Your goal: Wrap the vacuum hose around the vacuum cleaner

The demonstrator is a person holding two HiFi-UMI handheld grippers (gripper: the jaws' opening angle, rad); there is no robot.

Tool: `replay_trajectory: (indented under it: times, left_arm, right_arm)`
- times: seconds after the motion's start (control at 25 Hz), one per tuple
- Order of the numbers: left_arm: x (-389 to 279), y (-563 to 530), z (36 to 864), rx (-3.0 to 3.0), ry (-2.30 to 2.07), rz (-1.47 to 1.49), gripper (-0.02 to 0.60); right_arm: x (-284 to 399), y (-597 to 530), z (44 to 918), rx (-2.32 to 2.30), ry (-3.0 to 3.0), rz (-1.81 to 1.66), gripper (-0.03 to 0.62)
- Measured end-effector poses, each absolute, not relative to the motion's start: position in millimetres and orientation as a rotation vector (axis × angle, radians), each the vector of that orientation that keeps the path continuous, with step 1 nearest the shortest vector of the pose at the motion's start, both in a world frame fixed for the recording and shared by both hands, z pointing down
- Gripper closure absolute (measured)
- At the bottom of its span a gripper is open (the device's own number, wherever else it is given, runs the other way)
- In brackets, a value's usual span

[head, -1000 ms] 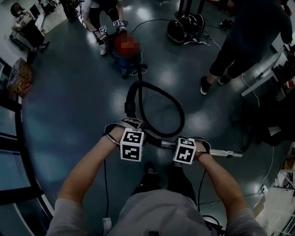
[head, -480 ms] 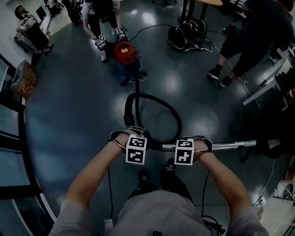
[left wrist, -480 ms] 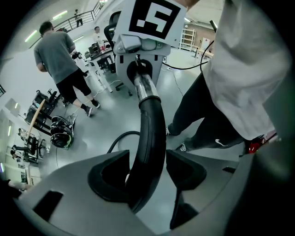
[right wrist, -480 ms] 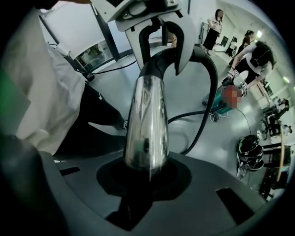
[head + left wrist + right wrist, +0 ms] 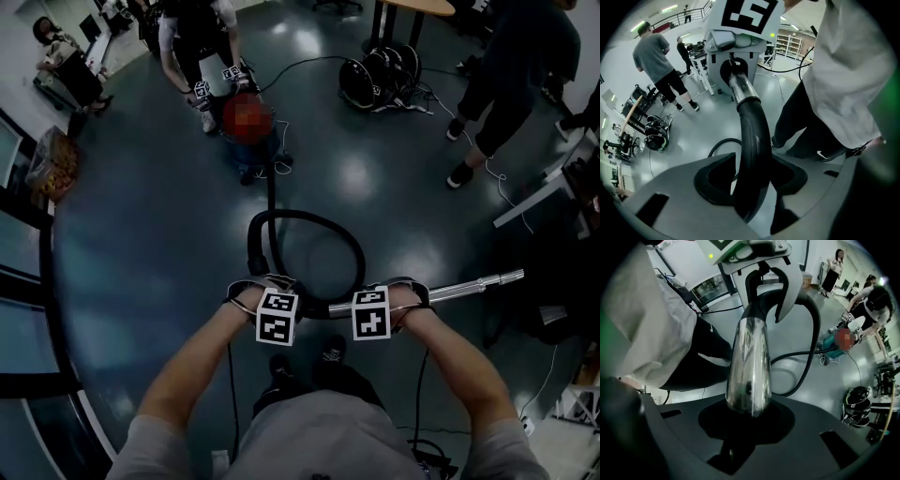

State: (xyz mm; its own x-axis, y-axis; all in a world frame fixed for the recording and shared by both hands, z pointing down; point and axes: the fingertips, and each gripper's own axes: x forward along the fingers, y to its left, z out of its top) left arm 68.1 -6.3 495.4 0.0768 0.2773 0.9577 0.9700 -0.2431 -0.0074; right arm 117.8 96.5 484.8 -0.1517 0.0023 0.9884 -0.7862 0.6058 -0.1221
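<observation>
Close to the person's body, the left gripper (image 5: 750,187) has the black vacuum hose (image 5: 752,136) between its jaws, which have just been closing and now grasp it. Just beside it, the right gripper (image 5: 747,418) is clenched on the shiny metal wand (image 5: 750,362), which sticks out level to the right. Ahead of both, the hose curves in a raised loop over the dark floor (image 5: 141,216) and runs on to the vacuum cleaner (image 5: 258,155), standing well apart. Another person (image 5: 202,37) bends over it.
</observation>
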Motion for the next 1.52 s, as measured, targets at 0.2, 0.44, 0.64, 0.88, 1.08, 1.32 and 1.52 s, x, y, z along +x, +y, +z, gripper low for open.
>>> replay_trajectory:
  times: [0.2, 0.44, 0.64, 0.88, 1.08, 1.32, 1.52]
  left_arm:
    - [69, 14, 504, -1.575, -1.305, -1.238, 0.422]
    - [68, 24, 508, -1.622, -1.384, -1.319, 0.431]
    - [86, 14, 506, -1.645, -1.327, -1.266, 0.433]
    - [105, 6, 493, -1.702, -1.302, -1.235, 0.433]
    - [110, 0, 494, -1.786, -1.313, -1.256, 0.433]
    - [110, -17, 503, -1.843, -1.309, -1.311, 0.433]
    - [111, -31, 521, -1.878, -1.303, -1.384, 0.431]
  right_arm:
    - [136, 109, 489, 0.572, -1.604, 0.746, 0.513]
    - [148, 108, 492, 0.453, -1.628, 0.715, 0.513]
    - [161, 100, 493, 0.483, -1.629, 0.714, 0.513]
    - [184, 87, 488, 0.52, -1.574, 0.674, 0.513]
    - [201, 68, 488, 0.589, -1.529, 0.555, 0.511]
    - [223, 52, 472, 0.659, -1.472, 0.476, 0.414]
    - [240, 45, 456, 0.895, -1.489, 0.561, 0.409]
